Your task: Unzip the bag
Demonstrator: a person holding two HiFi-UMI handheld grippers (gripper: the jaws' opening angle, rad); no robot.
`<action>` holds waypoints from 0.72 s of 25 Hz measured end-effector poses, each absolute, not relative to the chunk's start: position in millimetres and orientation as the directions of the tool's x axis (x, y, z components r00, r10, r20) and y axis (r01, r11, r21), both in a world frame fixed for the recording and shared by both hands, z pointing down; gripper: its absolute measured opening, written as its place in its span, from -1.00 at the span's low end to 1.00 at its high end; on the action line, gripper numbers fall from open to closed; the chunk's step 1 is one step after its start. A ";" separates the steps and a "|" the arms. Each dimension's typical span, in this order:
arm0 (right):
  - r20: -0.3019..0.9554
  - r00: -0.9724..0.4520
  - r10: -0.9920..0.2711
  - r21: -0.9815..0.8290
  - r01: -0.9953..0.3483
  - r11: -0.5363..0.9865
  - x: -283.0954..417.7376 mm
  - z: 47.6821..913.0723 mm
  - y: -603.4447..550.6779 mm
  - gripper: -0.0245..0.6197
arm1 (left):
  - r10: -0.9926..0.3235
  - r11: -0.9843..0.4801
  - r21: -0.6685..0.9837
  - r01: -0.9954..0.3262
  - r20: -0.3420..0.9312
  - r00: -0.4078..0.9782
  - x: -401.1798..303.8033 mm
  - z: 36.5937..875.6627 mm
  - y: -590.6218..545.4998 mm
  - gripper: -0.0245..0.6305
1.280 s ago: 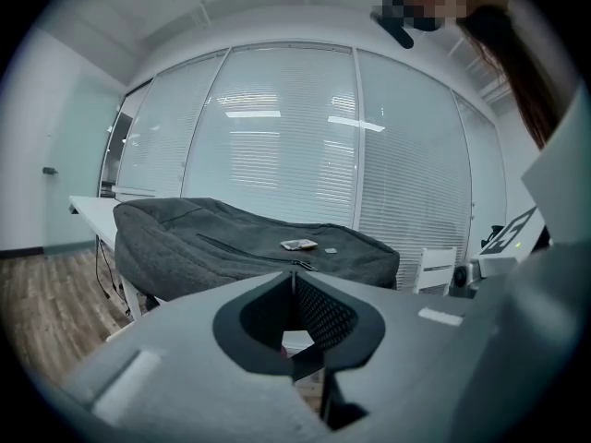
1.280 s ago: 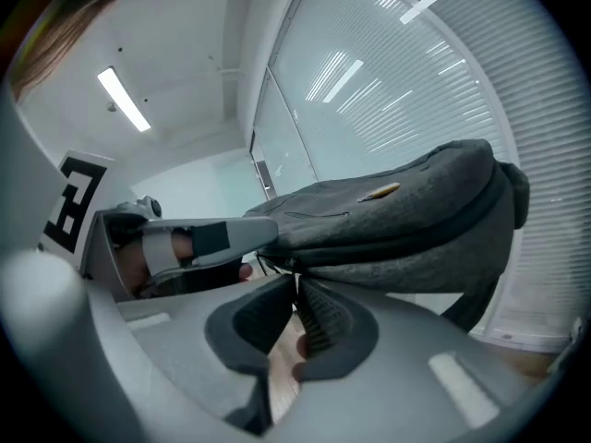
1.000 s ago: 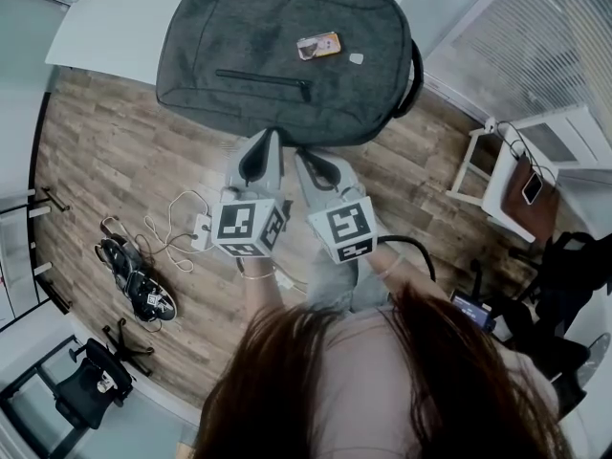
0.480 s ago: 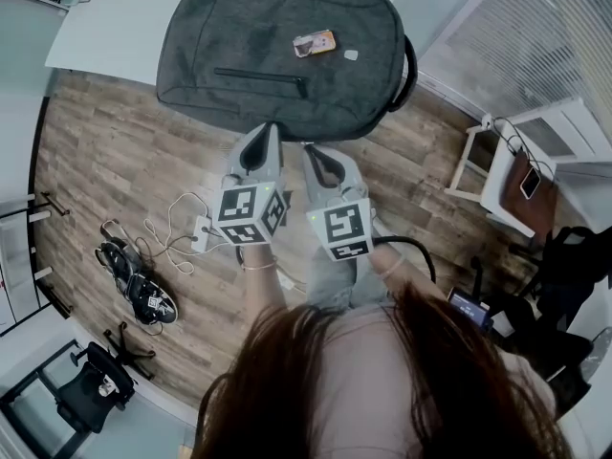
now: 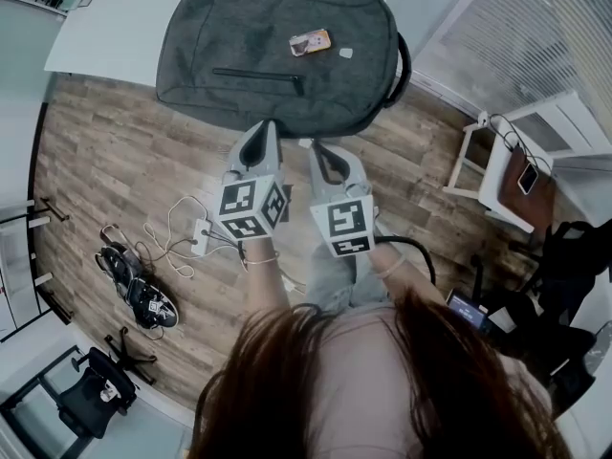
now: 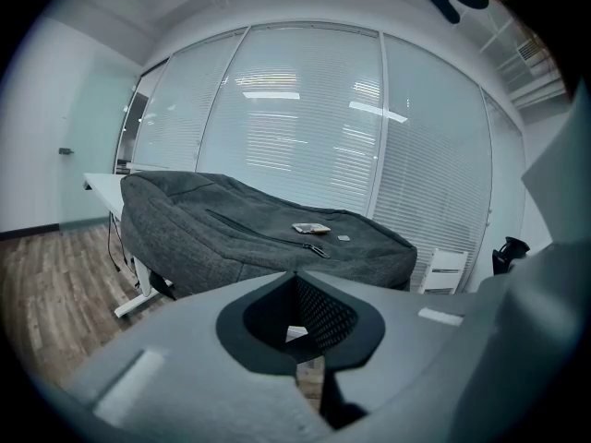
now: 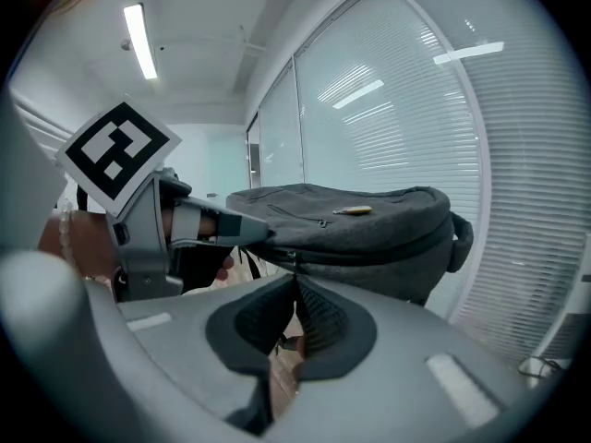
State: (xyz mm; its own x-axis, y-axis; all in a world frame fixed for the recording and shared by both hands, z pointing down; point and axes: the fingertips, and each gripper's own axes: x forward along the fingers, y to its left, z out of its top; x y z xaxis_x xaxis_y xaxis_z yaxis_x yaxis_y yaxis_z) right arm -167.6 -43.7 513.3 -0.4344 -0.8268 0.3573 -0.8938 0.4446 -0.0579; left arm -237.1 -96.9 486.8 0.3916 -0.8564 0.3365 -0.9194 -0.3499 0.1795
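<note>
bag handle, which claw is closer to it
Right. The right claw is at the near edge of the bag, on the side where the handle is. The left claw is beside it, farther along that edge from the handle.

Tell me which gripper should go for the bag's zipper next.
Likely the right gripper: a zip pull on the bag hangs straight ahead of its shut jaws. The left gripper, also shut, points just beside that pull.
</note>
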 end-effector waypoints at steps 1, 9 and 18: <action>0.359 -0.433 -0.827 -0.054 -0.894 0.445 -166.0 513.5 -43.9 -0.90 | -0.858 -0.347 0.181 -0.920 0.335 0.389 -237.1 487.2 -97.3 -0.90; 0.377 -0.431 -0.820 -0.046 -0.893 0.449 -154.9 513.4 -43.4 -0.90 | -0.853 -0.348 0.192 -0.918 0.341 0.395 -236.3 488.3 -97.5 -0.90; 0.383 -0.458 -0.802 -0.043 -0.877 0.479 -141.0 511.4 -41.5 -0.90 | -0.861 -0.326 0.184 -0.927 0.348 0.372 -236.4 488.1 -96.5 -0.90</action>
State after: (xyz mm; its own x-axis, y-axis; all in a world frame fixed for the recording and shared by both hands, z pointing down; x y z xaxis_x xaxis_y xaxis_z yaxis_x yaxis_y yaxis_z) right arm -141.0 -41.5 511.4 -0.4575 -0.8023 0.3835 -0.8766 0.4794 -0.0430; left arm -236.4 -96.5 488.1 0.3717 -0.8605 0.3484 -0.9273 -0.3261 0.1838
